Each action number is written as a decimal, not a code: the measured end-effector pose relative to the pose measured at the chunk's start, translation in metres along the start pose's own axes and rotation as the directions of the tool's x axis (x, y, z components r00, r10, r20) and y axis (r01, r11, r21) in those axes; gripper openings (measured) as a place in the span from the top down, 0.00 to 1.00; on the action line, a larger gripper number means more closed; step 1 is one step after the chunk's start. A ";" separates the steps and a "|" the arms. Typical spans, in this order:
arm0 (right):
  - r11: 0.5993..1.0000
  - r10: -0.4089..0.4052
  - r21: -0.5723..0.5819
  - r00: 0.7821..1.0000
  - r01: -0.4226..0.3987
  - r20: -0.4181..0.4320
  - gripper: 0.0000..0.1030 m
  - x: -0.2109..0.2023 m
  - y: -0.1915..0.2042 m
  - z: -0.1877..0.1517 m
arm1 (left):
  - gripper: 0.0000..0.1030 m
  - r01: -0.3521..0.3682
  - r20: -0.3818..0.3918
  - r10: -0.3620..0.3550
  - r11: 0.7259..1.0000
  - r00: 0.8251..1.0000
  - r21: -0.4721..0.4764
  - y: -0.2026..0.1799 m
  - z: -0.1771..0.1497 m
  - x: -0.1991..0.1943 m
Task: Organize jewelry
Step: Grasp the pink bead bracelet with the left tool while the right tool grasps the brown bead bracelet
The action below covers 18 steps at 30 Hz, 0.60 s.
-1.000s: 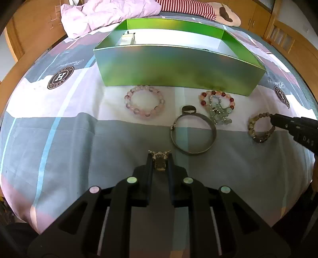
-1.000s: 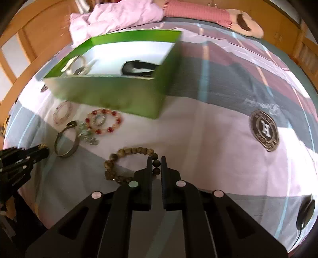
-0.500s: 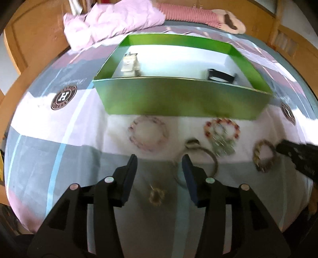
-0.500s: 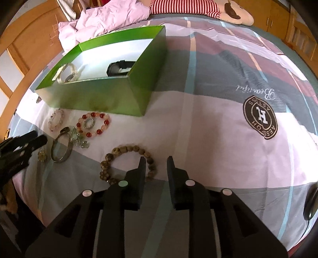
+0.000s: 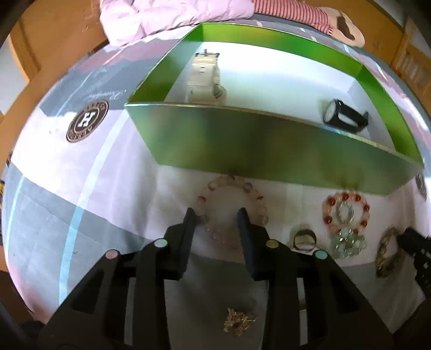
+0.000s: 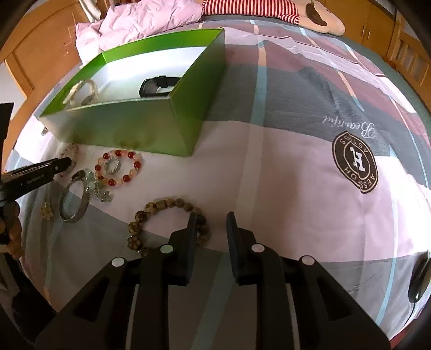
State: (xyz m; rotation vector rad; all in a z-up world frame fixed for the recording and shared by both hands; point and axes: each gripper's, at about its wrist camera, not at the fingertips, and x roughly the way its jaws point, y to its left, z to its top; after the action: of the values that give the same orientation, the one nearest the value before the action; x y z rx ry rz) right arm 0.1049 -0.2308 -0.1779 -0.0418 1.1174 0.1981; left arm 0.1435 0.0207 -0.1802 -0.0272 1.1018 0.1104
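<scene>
My left gripper (image 5: 216, 215) hangs over the pink bead bracelet (image 5: 229, 179). Its jaws are closing, with the bracelet's near arc between the fingers and no pad pressing on it. A gold brooch (image 5: 237, 321) lies loose on the bedsheet under the gripper body. My right gripper (image 6: 212, 224) is open and holds nothing. Its left finger stands at the right side of the brown bead bracelet (image 6: 167, 204). The green box (image 6: 129, 129) holds a black watch (image 6: 159, 83) and a white bracelet (image 6: 80, 91).
In front of the box lie a red bead bracelet (image 6: 118, 168) with a ring inside, a green crystal piece (image 6: 98, 189) and a silver bangle (image 6: 74, 199). Pink cloth (image 6: 140, 18) and a striped plush toy (image 6: 256, 8) lie behind the box. A wooden bed frame runs around the bed.
The left gripper let go of the gold brooch, opened, and moved forward over the pink bracelet. The right gripper opened beside the brown bracelet.
</scene>
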 end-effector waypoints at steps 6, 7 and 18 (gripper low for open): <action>0.997 -0.027 -0.067 1.000 0.027 0.004 0.79 0.002 0.014 -0.003 | 0.92 0.032 -0.004 -0.032 0.998 0.999 0.048 -0.004 -0.017 -0.010; 0.996 -0.025 -0.080 1.000 0.025 0.005 0.79 0.002 0.017 -0.004 | 0.92 0.035 -0.007 -0.035 0.998 0.999 0.054 -0.004 -0.021 -0.013; 0.997 0.060 -0.050 0.998 -0.058 0.031 0.84 -0.017 0.014 -0.005 | 0.87 0.033 -0.040 -0.030 0.997 0.999 0.070 0.001 -0.044 -0.031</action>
State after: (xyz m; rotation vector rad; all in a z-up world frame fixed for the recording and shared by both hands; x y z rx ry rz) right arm 0.0908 -0.2202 -0.1636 -0.0496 1.0816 0.2780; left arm 0.0902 0.0159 -0.1724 0.0172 1.1435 0.0429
